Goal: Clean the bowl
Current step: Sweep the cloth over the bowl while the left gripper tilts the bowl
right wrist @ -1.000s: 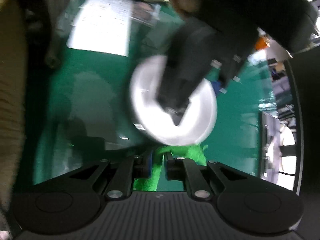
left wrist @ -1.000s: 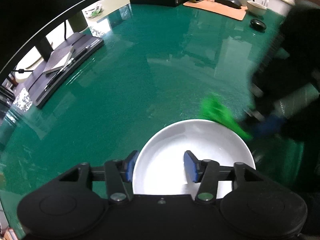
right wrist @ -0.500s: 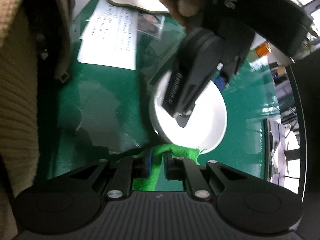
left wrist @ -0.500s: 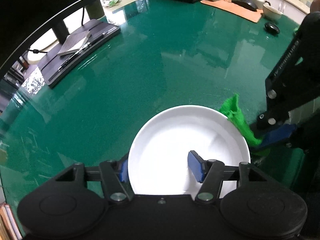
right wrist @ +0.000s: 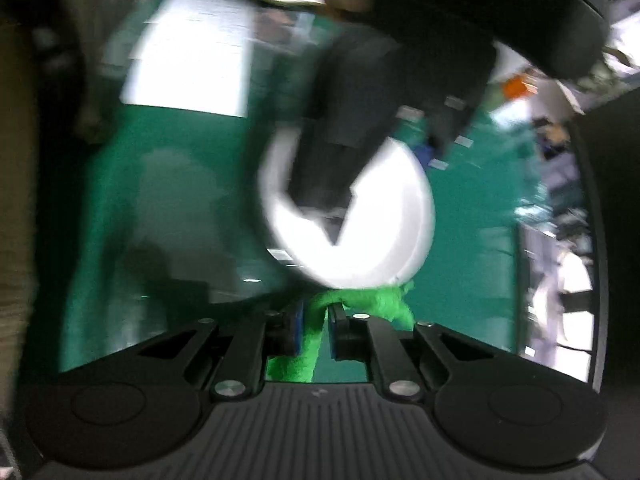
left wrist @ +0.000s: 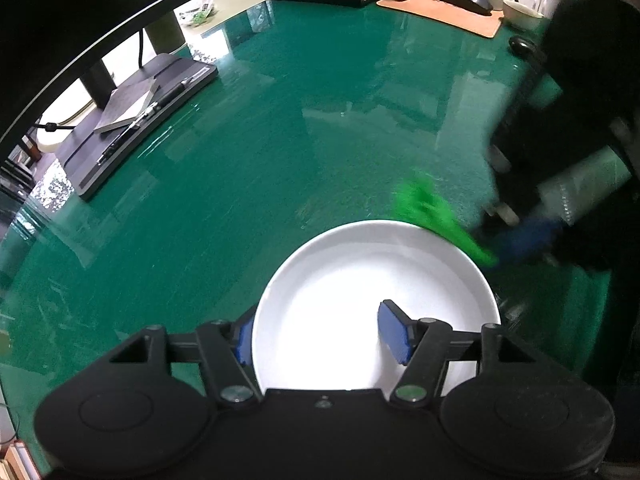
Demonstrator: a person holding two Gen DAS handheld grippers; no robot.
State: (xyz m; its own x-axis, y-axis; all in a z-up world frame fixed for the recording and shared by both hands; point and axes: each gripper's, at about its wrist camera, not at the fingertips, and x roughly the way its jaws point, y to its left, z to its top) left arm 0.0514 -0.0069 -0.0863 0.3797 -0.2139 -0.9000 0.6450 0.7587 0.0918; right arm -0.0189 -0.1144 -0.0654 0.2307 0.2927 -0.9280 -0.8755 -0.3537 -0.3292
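One broad green table (left wrist: 280, 152) fills most of the left wrist view, and our white bowl (left wrist: 360, 280) sits on it at lower centre. Our left gripper (left wrist: 320, 334) straddles the bowl's near rim, one blue pad outside at the left, the other inside over the white; its jaws stand apart and have just been opening, clear of the rim. Our right gripper (right wrist: 316, 330), blurred in its own view, is clamped on the green cloth (right wrist: 360, 300), which touches the bowl's edge at the frame's lower middle
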